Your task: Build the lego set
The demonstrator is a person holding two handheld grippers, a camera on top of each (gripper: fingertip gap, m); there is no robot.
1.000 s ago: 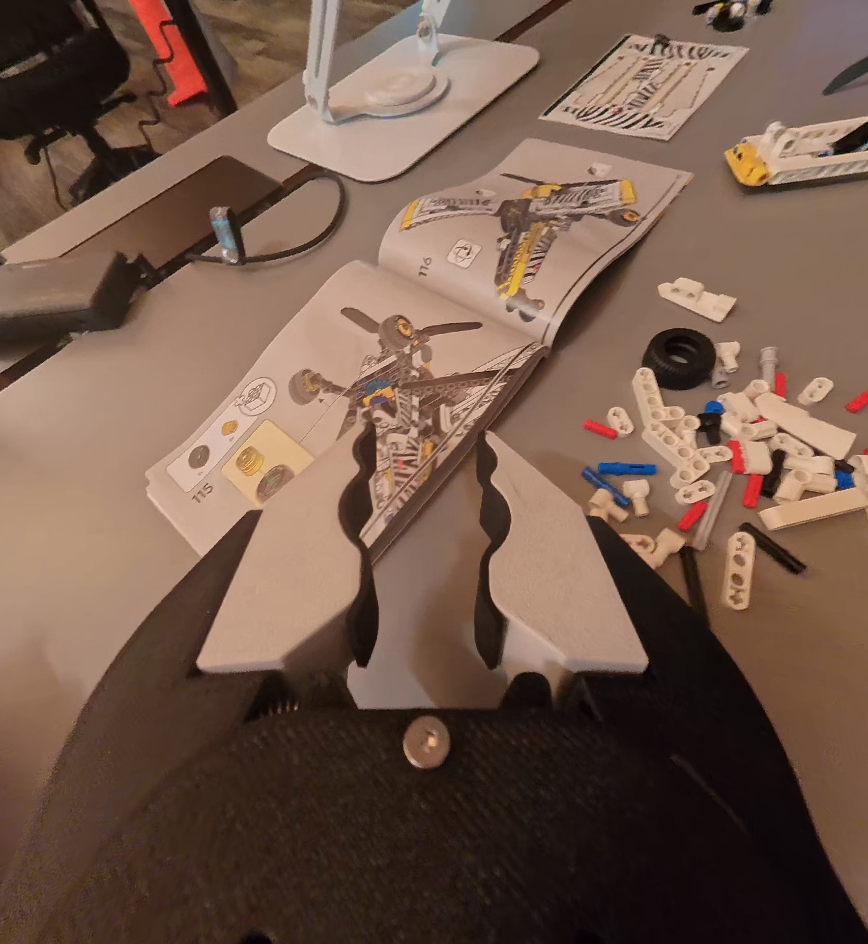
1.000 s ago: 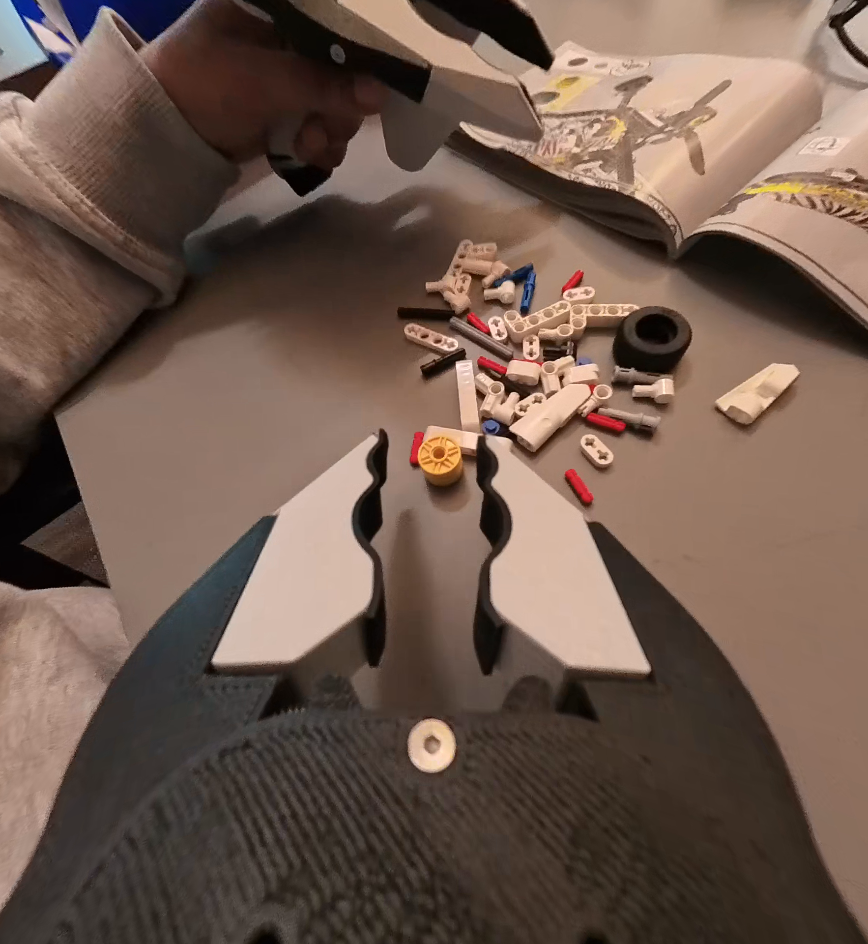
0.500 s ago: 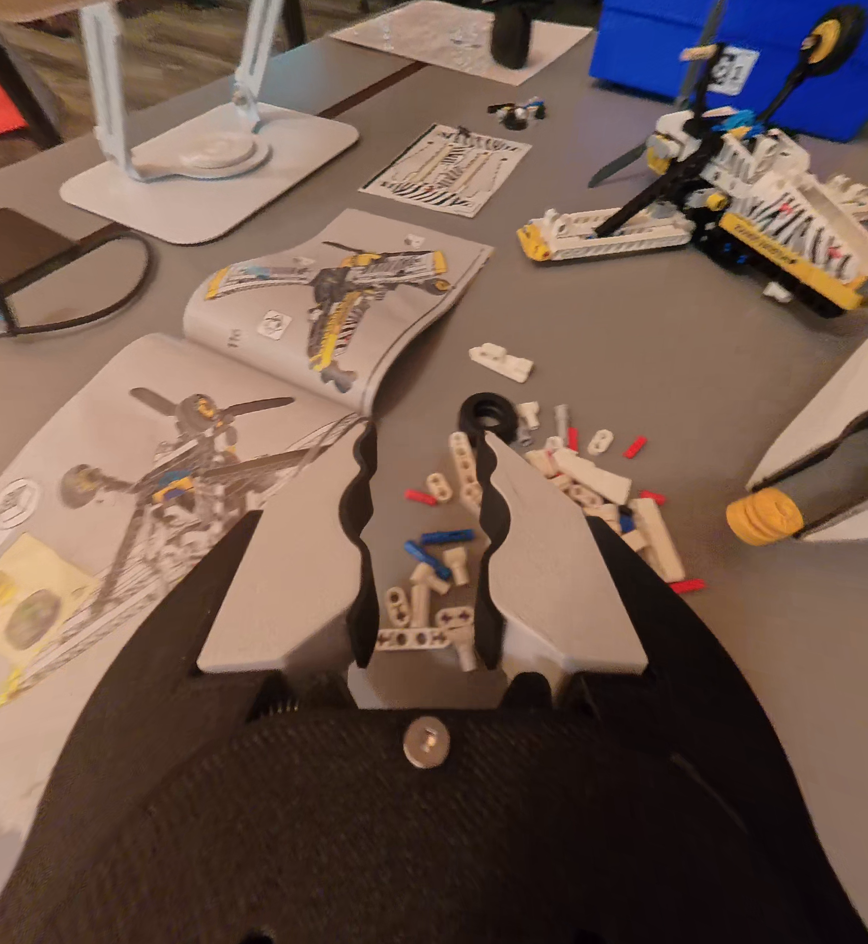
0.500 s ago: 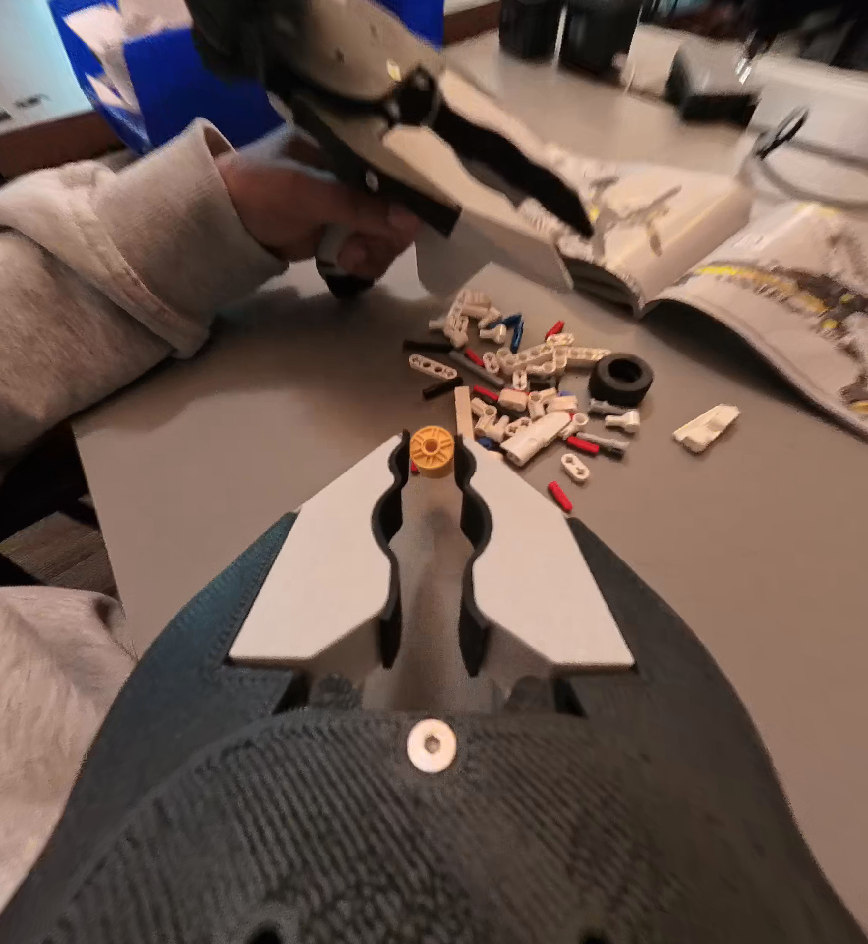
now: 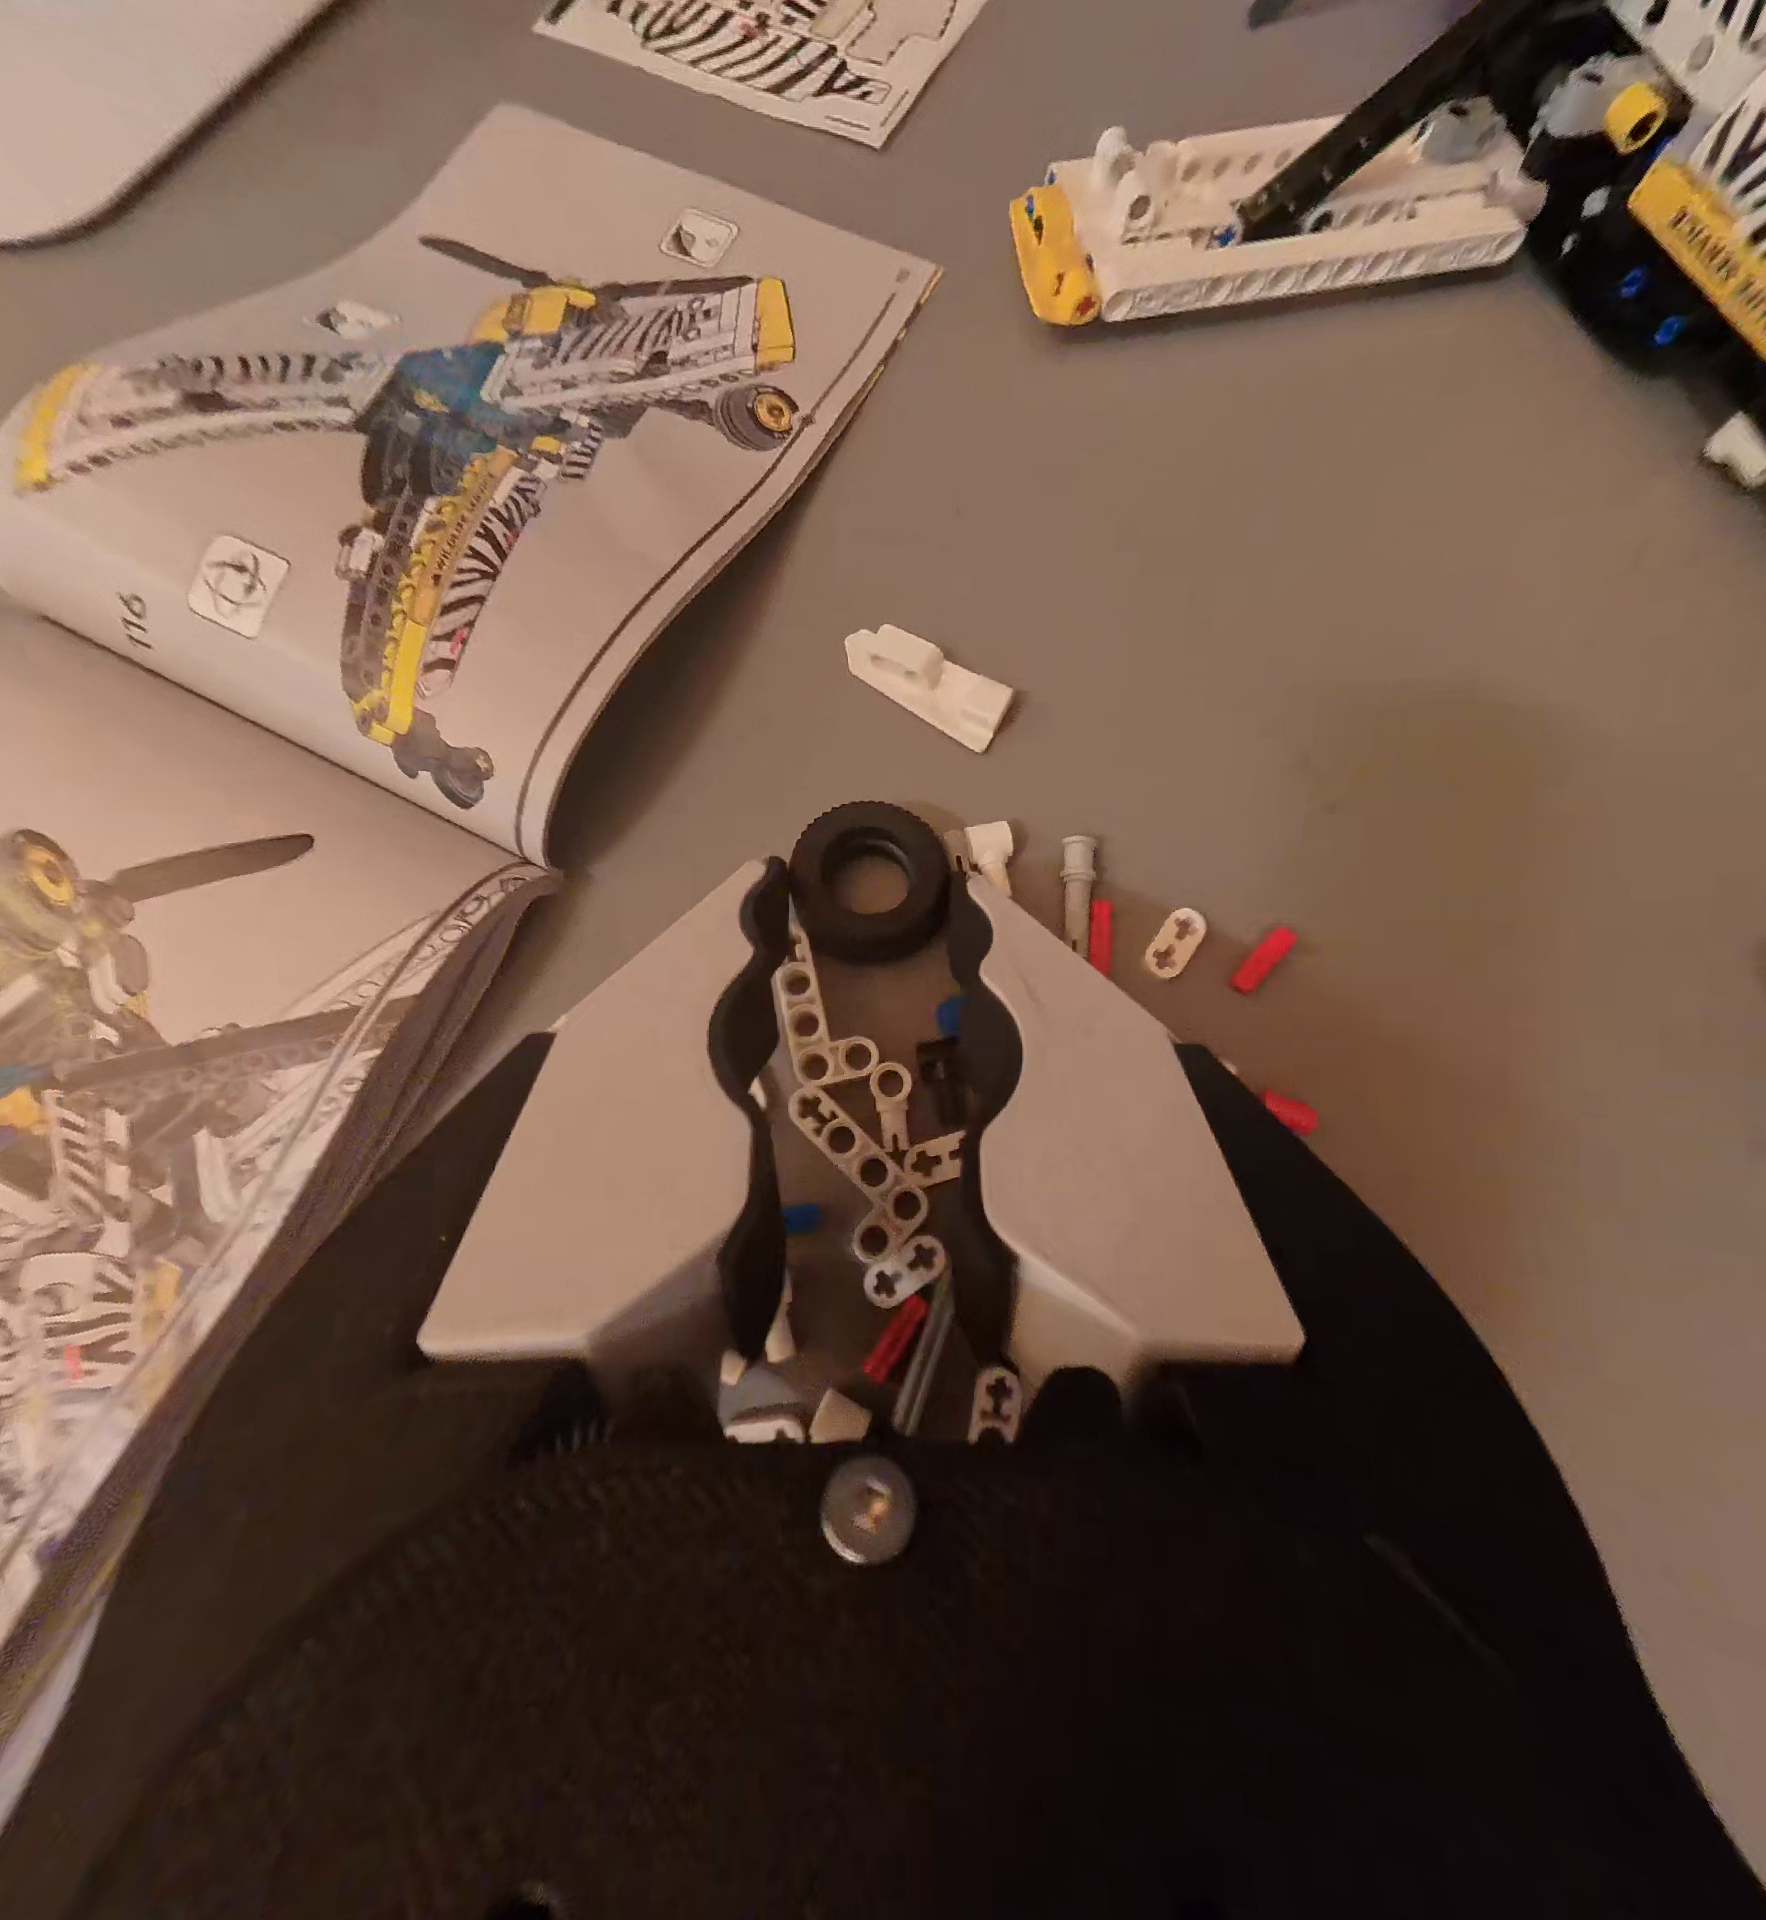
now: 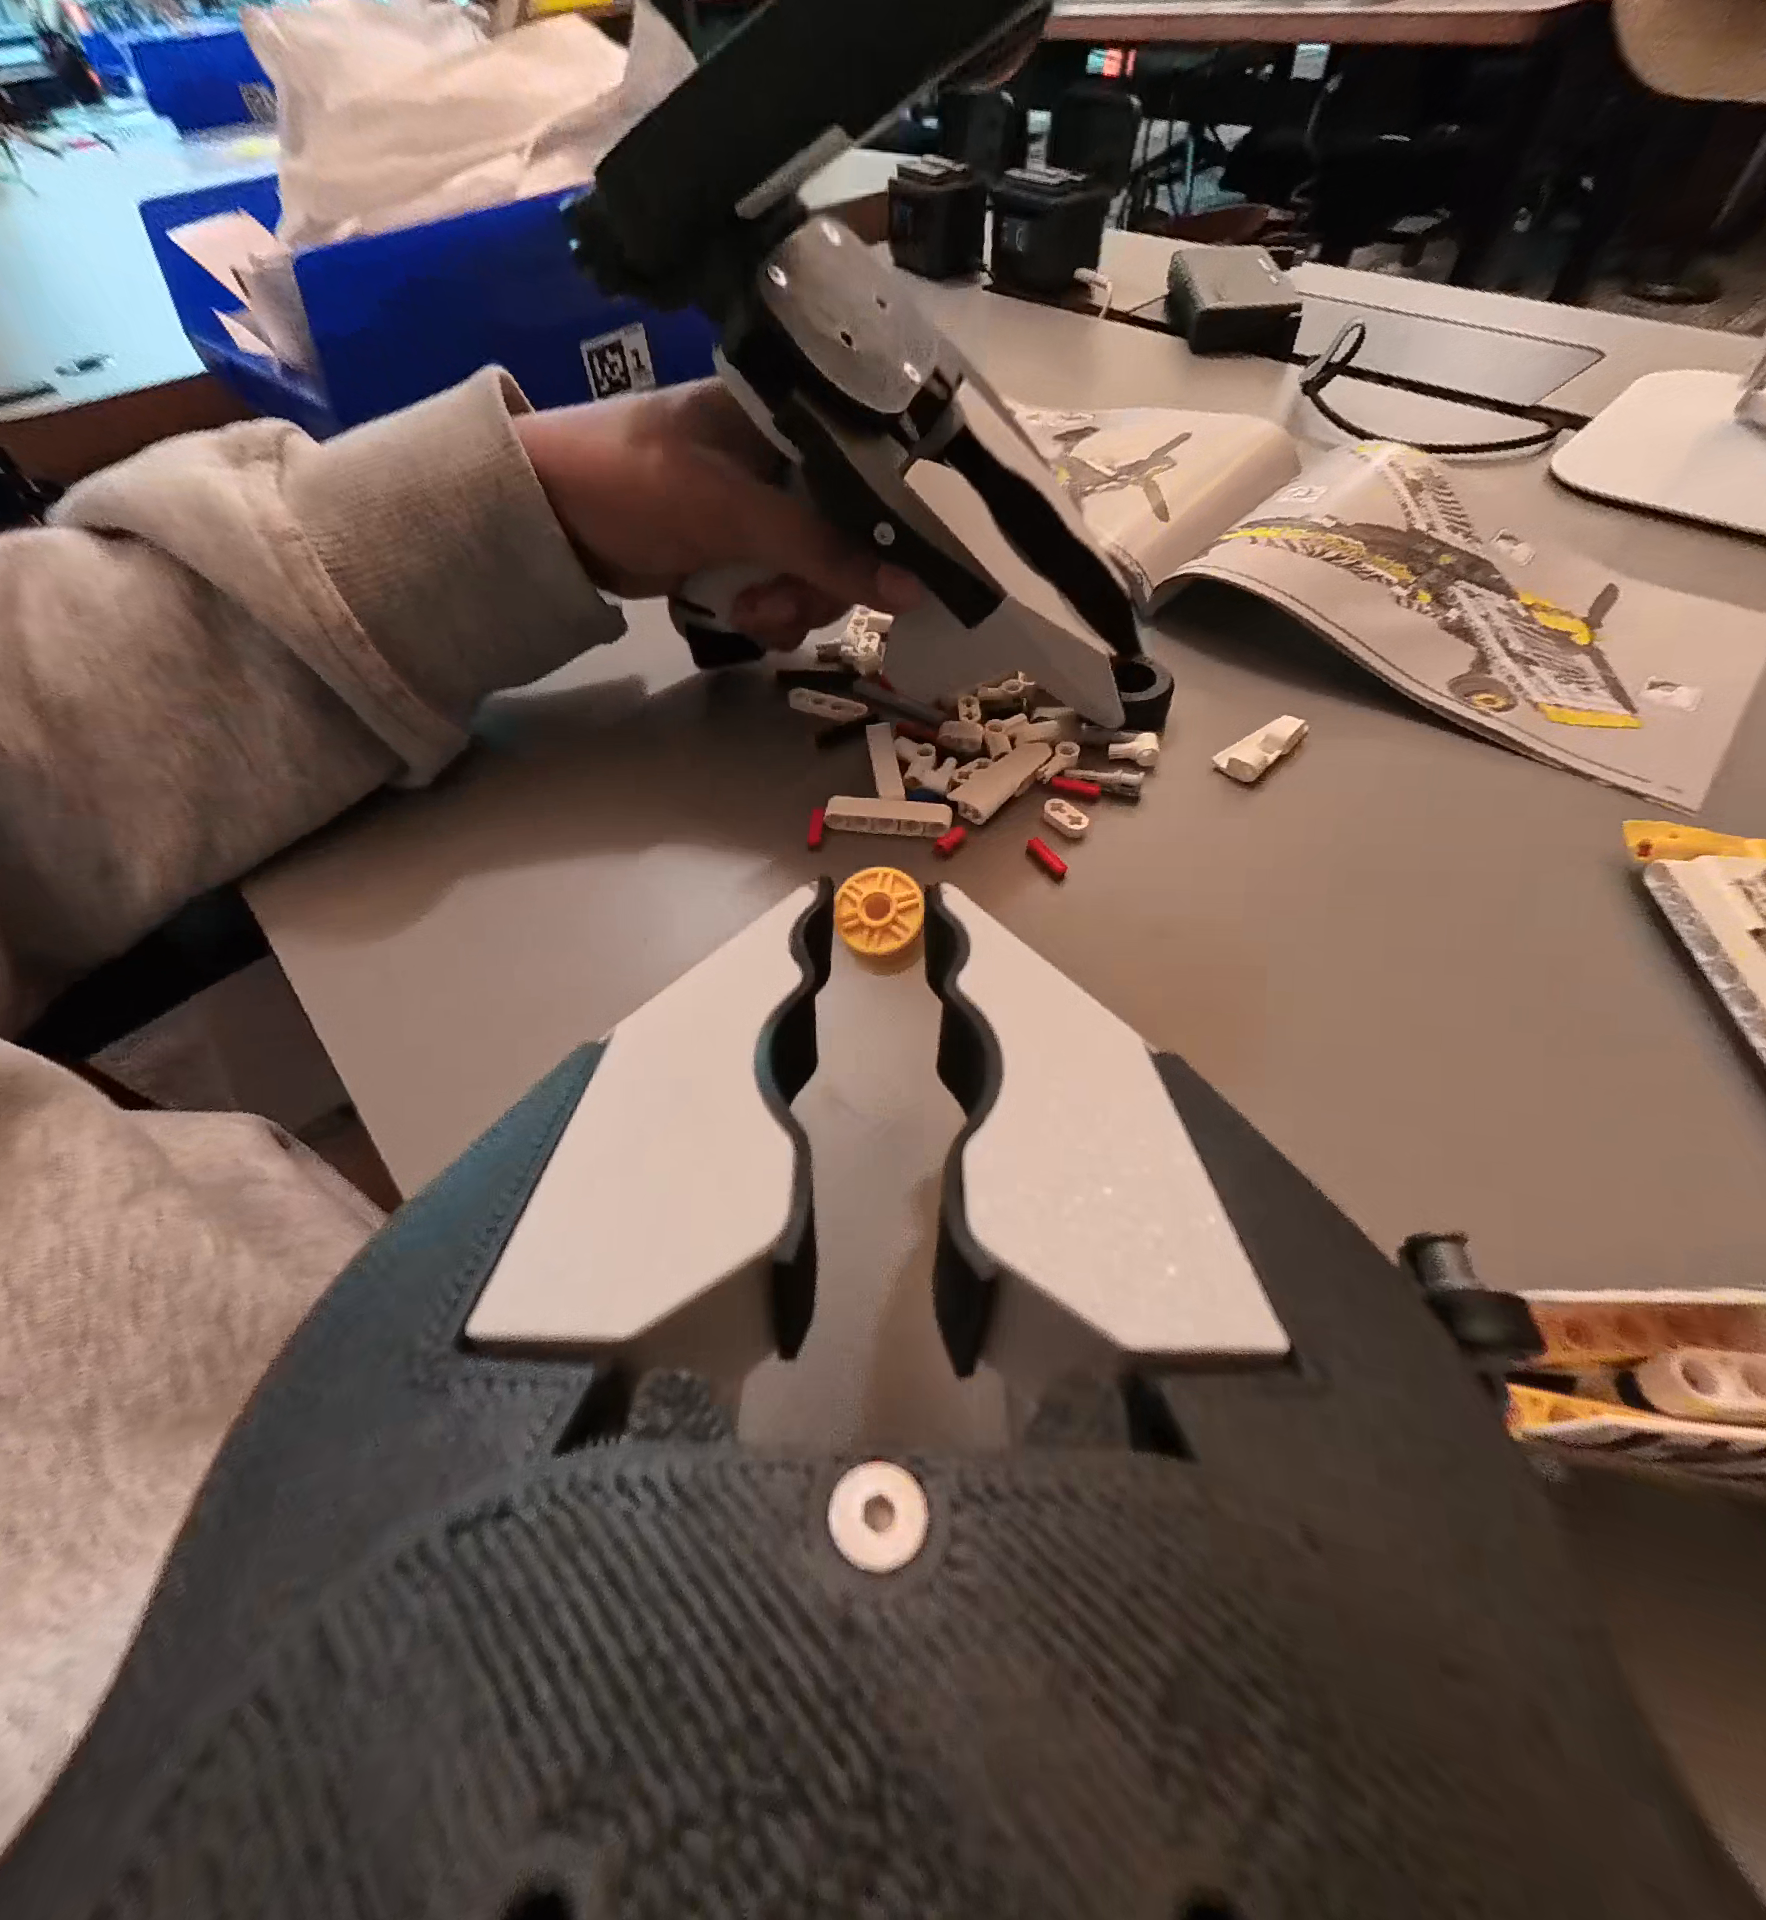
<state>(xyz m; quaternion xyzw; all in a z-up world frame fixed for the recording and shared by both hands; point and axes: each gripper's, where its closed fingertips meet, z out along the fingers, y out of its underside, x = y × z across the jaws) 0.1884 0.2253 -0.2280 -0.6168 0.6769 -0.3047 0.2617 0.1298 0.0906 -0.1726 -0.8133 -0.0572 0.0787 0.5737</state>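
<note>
From the left: my left tongs (image 5: 874, 883) point down over the loose-parts pile (image 5: 874, 1164), their tips straddling the black tyre (image 5: 871, 896). The jaws are still parted, and I cannot tell whether the pads already touch the rubber. To their left lies the open instruction booklet (image 5: 422, 468); ahead of them a lone white piece (image 5: 926, 686) sits apart from the pile. To the right, my right tongs (image 6: 879, 920) hold the yellow wheel hub (image 6: 879, 914) pinched between their tips, clear of the table (image 6: 1378, 987). Further right stands the partly built plane (image 5: 1274, 239), with its wing and striped body already assembled. I judge the build far advanced: the booklet is open near its end, but the tyre must still be fitted over the hub, the wheel mounted, and the remaining small pins and beams used.
</note>
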